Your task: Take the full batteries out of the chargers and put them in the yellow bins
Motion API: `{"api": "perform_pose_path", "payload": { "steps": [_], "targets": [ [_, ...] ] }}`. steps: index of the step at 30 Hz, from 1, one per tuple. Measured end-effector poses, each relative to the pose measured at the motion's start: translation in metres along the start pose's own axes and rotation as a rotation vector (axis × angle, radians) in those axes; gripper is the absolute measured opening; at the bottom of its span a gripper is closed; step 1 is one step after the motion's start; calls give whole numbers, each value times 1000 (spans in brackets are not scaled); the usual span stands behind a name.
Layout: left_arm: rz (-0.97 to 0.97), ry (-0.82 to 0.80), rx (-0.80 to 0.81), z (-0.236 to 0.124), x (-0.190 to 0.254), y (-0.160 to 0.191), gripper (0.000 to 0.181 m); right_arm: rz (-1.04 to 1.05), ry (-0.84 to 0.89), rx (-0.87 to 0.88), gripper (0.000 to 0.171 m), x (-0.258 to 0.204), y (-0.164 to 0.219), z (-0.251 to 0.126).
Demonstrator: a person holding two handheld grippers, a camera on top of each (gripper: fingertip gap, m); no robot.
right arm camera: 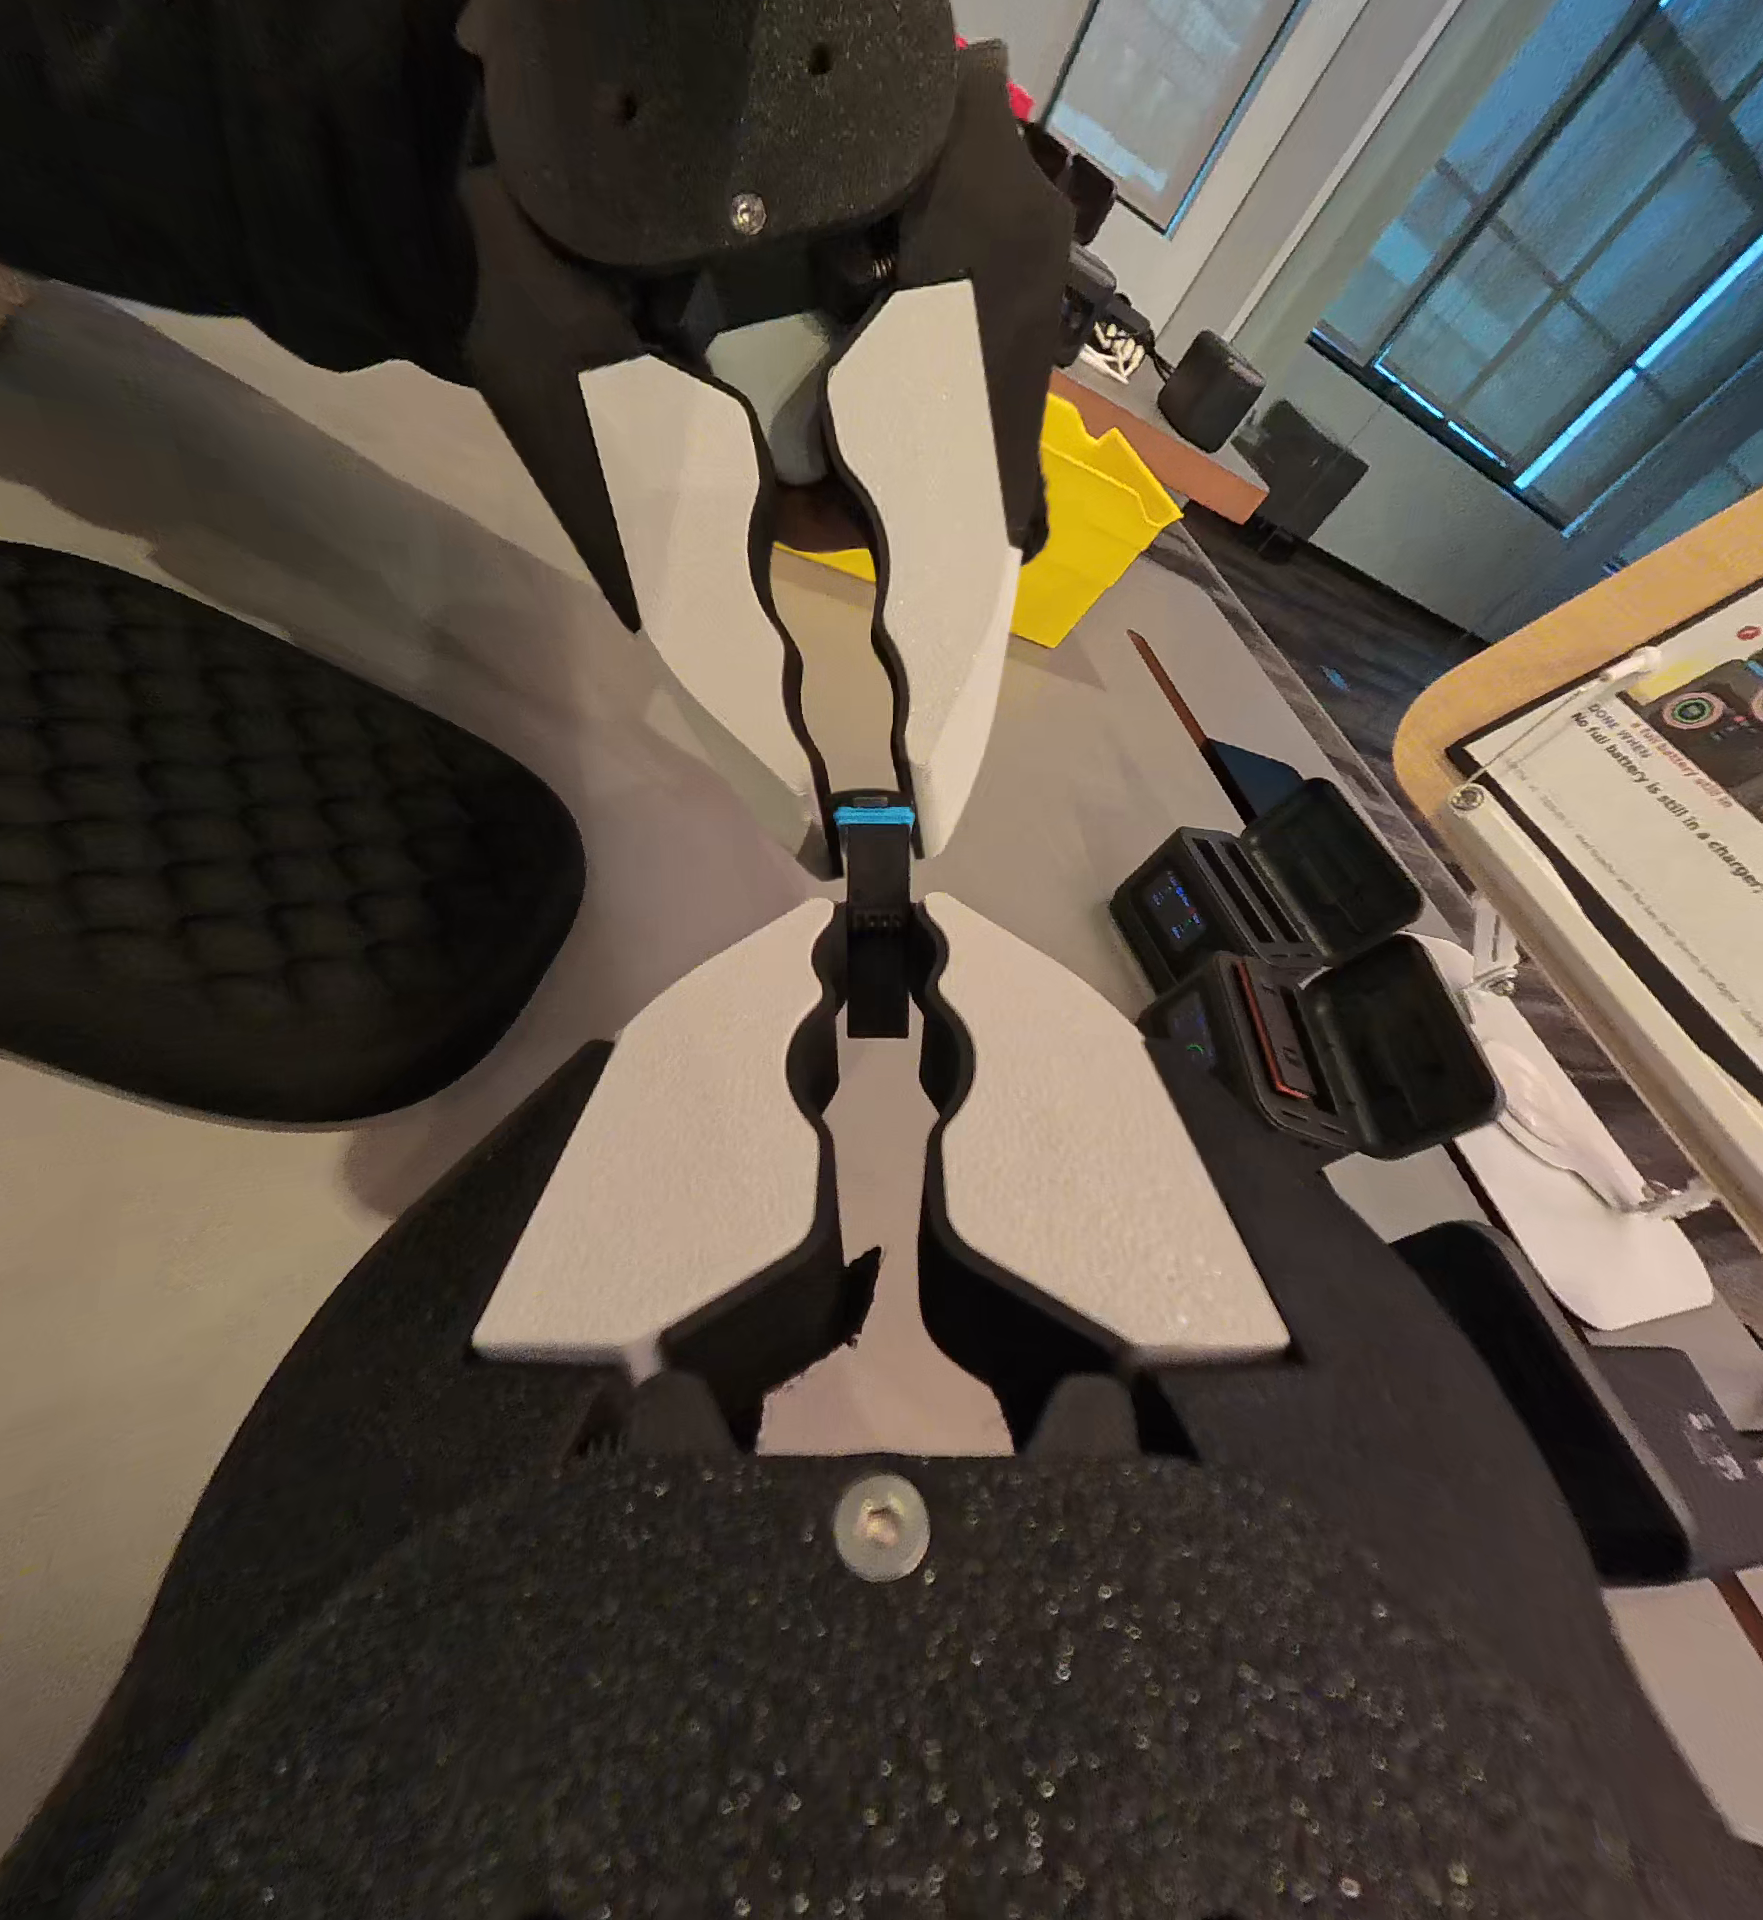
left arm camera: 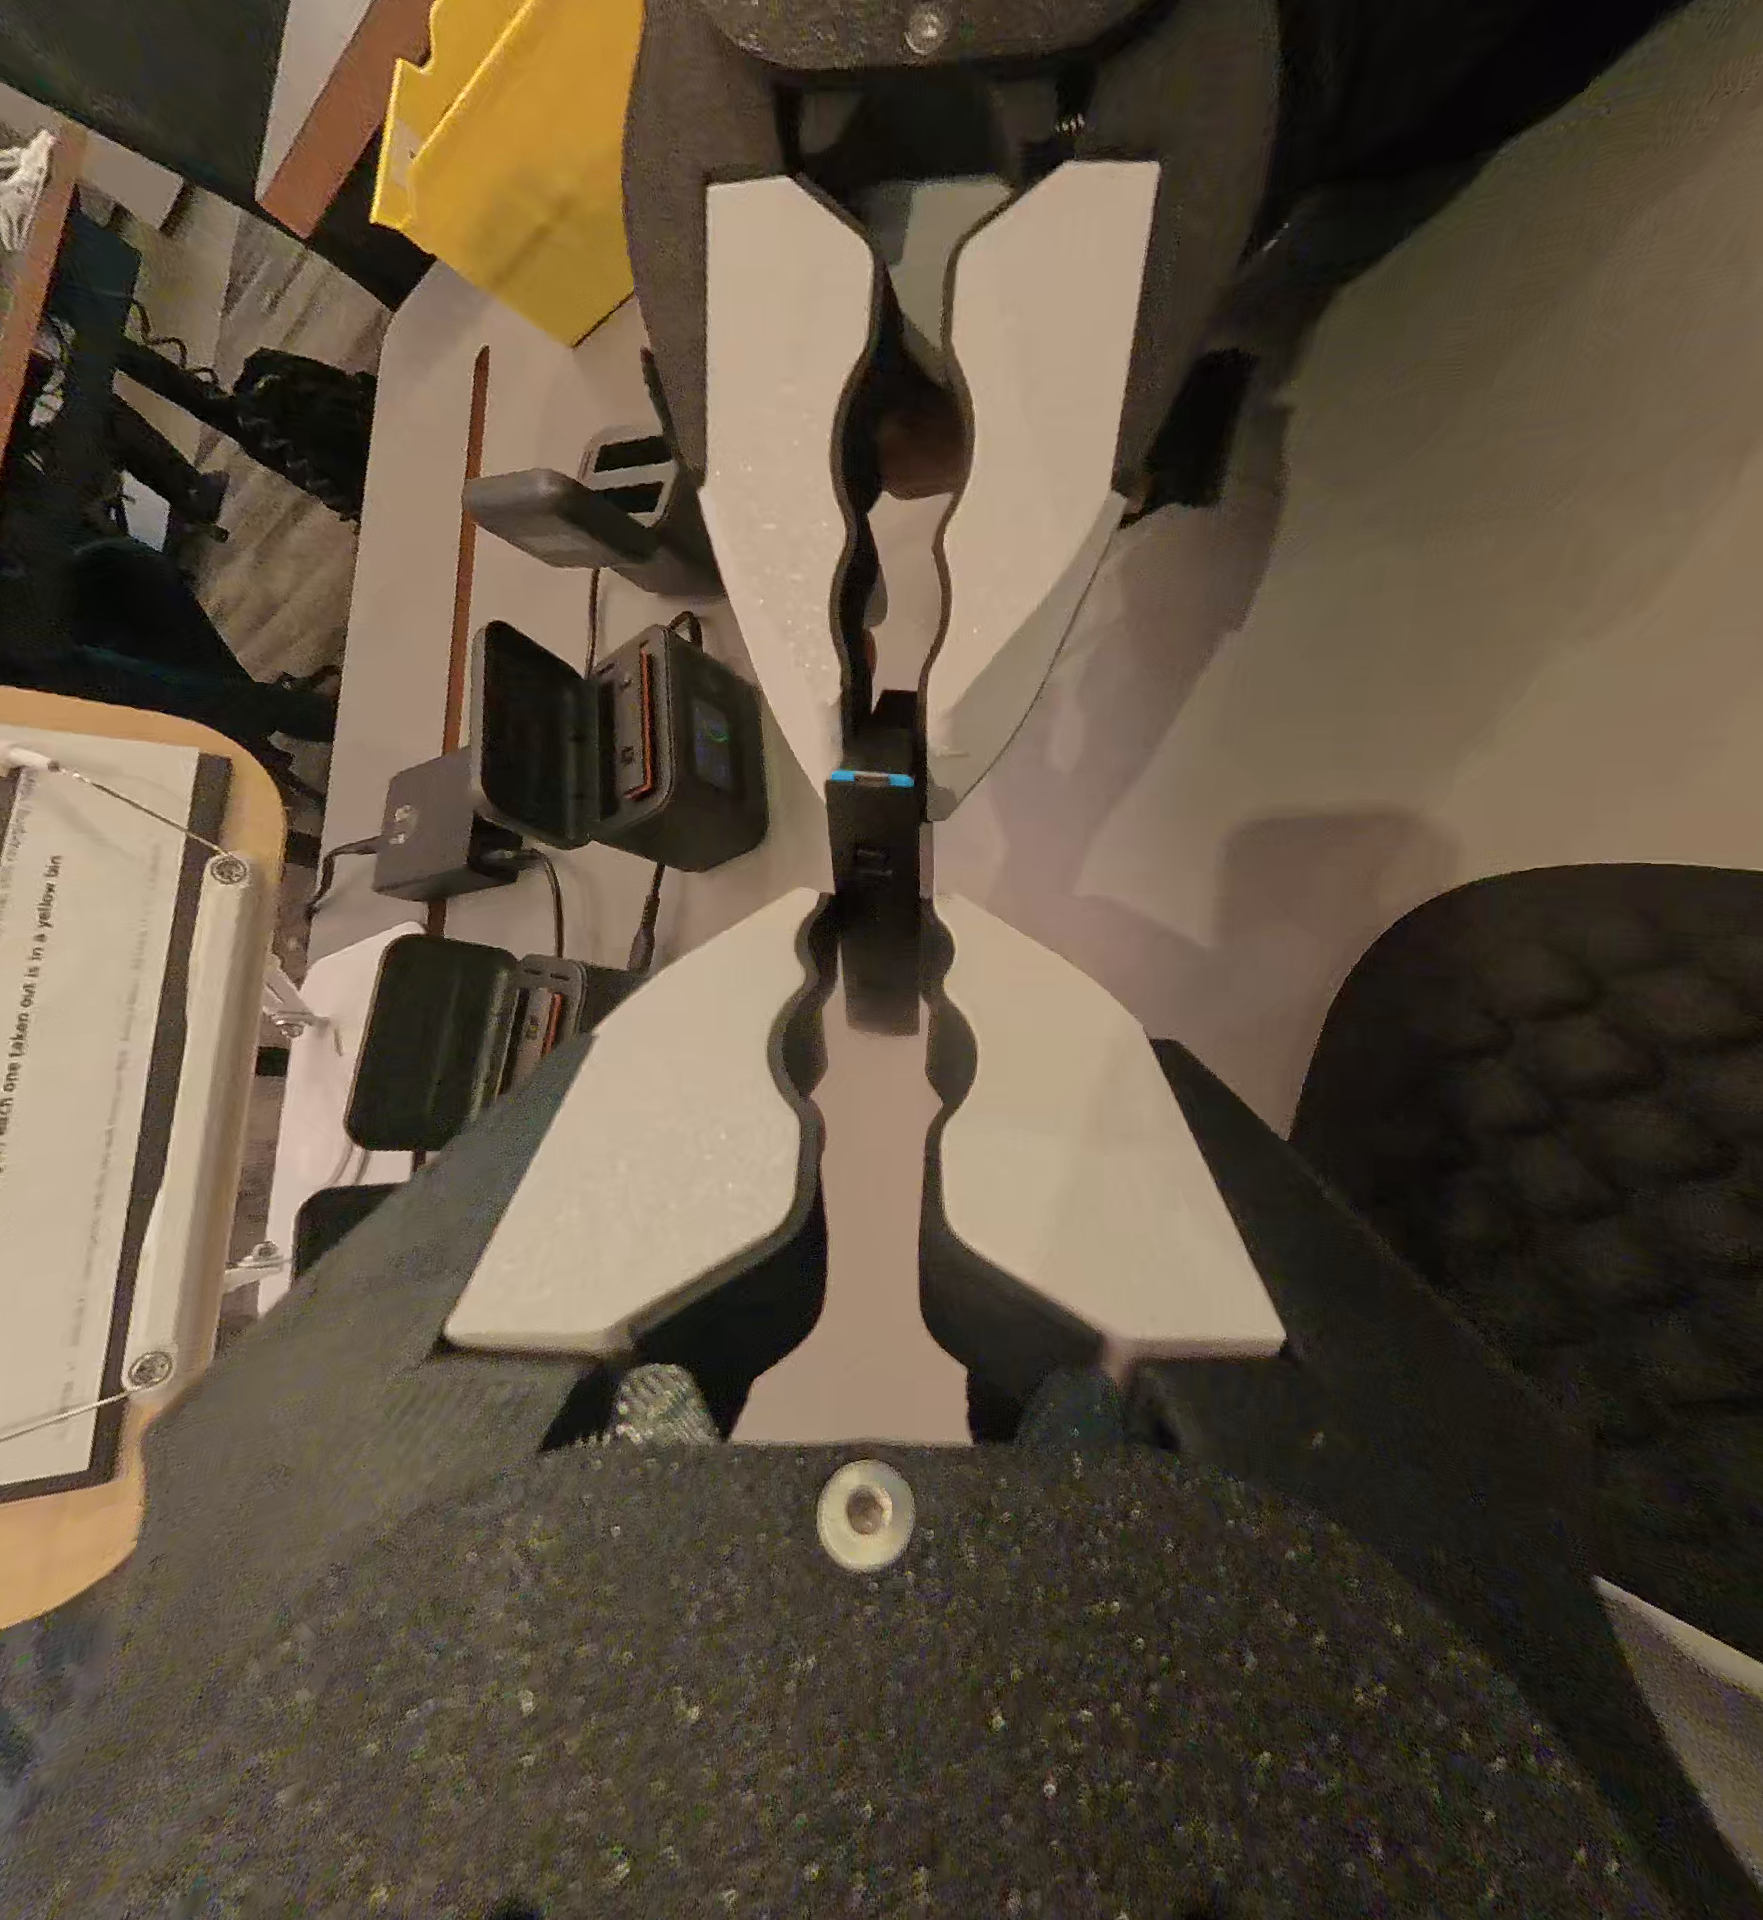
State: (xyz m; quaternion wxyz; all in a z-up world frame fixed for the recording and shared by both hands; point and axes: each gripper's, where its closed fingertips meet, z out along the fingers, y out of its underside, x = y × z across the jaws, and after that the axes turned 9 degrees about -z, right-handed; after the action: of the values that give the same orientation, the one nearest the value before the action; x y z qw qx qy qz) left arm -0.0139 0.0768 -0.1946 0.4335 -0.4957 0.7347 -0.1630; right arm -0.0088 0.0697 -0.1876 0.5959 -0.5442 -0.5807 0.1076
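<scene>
A black battery with a blue band (left arm camera: 875, 883) is held above the grey table, between both grippers, which meet tip to tip. My left gripper (left arm camera: 877, 906) is shut on its near end. My right gripper (left arm camera: 879, 795) comes from the top of the left wrist view and clamps the far end. In the right wrist view the battery (right arm camera: 875, 940) sits in my right gripper (right arm camera: 875, 920), with the left gripper (right arm camera: 872, 844) opposite. Two open chargers (left arm camera: 648, 748) (left arm camera: 472, 1029) stand at the left; one holds orange-edged batteries. A yellow bin (left arm camera: 513, 156) stands beyond them.
A black mesh pad (left arm camera: 1583, 1195) lies on the table opposite the chargers. A wooden board with an instruction sheet (left arm camera: 56, 1091) stands behind the chargers. A black power adapter (left arm camera: 430, 831) with cables sits by them. In the right wrist view the chargers (right arm camera: 1272, 987) and bin (right arm camera: 1095, 520) are right. Less than 4 cm separates the two grippers' tips.
</scene>
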Motion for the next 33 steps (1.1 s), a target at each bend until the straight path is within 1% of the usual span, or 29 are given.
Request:
{"api": "perform_pose_path", "payload": {
  "steps": [6,9,12,16,20,22,25,27,33],
  "targets": [
    [-18,16,-6,-4,-3,-3,15,32,17,0,11,3,-1,-1],
    [0,-6,-67,-8,-16,5,15,71,56,-57,19,15,8,-7],
    [-15,-48,-150,-16,-43,22,14,144,147,-81,19,38,18,-25],
    [-51,-87,-306,-26,-88,53,14,272,285,-124,18,63,42,-56],
    [-91,-94,-429,-30,-127,76,15,381,405,-176,11,74,69,-85],
    [-116,-84,-484,-28,-143,84,15,424,458,-191,6,77,77,-96],
    [-153,-47,-552,-20,-160,93,14,468,466,-186,3,75,80,-102],
    [-173,-21,-586,-12,-169,97,15,475,465,-187,0,73,82,-103],
    [-230,48,-716,12,-189,118,14,463,423,-186,0,66,82,-95]
  ]
}}
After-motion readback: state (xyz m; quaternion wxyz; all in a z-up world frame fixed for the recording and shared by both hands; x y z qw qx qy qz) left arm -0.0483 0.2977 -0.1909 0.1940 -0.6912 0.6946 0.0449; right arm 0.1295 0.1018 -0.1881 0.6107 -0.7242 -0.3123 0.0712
